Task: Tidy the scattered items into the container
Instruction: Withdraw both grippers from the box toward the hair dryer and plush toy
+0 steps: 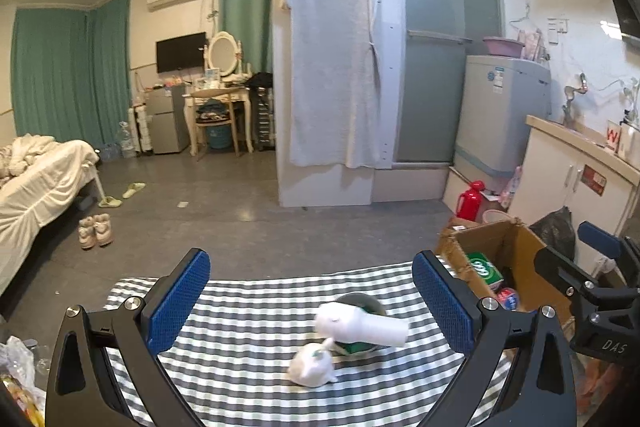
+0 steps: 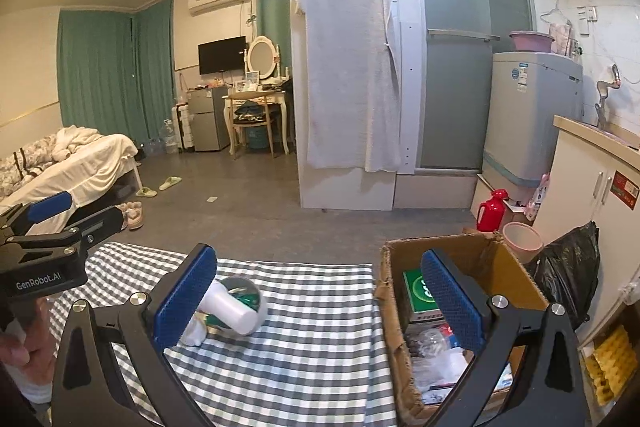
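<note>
Frayed cardboard box (image 2: 516, 267); checked cloth (image 2: 312, 339)

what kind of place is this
Likely a small studio flat: a bed and dressing table share the room with a washing machine, beside a checked cloth and cardboard box.

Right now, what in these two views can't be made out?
- White bottle: blurred in the left wrist view; any label is unreadable.
- Bowl: mostly hidden behind that bottle in both views.
- Cardboard box: contents partly blocked by the right claw finger in the right wrist view.
- White cloth bundle: mostly hidden behind the same claw's other finger there.
</note>
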Tool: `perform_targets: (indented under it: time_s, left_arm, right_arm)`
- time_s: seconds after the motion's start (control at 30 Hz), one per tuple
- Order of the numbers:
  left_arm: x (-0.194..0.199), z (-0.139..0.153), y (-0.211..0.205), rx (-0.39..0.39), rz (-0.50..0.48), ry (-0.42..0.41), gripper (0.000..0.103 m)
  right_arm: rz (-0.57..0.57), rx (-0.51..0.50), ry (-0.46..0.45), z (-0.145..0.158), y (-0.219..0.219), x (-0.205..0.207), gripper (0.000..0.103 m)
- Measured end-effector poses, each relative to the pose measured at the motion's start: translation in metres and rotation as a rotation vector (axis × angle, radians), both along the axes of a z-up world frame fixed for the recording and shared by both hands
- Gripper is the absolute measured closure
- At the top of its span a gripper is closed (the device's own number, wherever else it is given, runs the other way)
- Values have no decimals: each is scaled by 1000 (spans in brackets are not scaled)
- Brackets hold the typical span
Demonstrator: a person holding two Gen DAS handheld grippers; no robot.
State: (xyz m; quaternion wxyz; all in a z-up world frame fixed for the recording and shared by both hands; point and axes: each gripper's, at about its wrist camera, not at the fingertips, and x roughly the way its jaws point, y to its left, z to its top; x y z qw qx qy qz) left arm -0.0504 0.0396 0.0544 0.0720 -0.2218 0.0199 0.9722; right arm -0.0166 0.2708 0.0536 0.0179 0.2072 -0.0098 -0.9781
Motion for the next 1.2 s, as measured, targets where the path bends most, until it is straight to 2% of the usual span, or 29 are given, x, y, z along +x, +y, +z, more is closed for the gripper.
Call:
perform_targets:
  time_s: [0.37, 0.67, 1.0, 1.2]
  left_arm:
    - [7, -6, -36, -34, 117, 12, 0]
    - [4, -14, -59, -25, 183, -26, 0]
    - [-4, -24, -61, -38, 167, -64, 0]
    - [-13, -36, -55, -44, 141, -117, 0]
  right_arm:
    - [63, 23, -23, -8, -36, -10, 0]
    - [109, 47, -44, -17, -60, -15, 0]
    - [131, 69, -102, -29, -69, -28, 0]
    - [156, 98, -186, -45, -70, -39, 0]
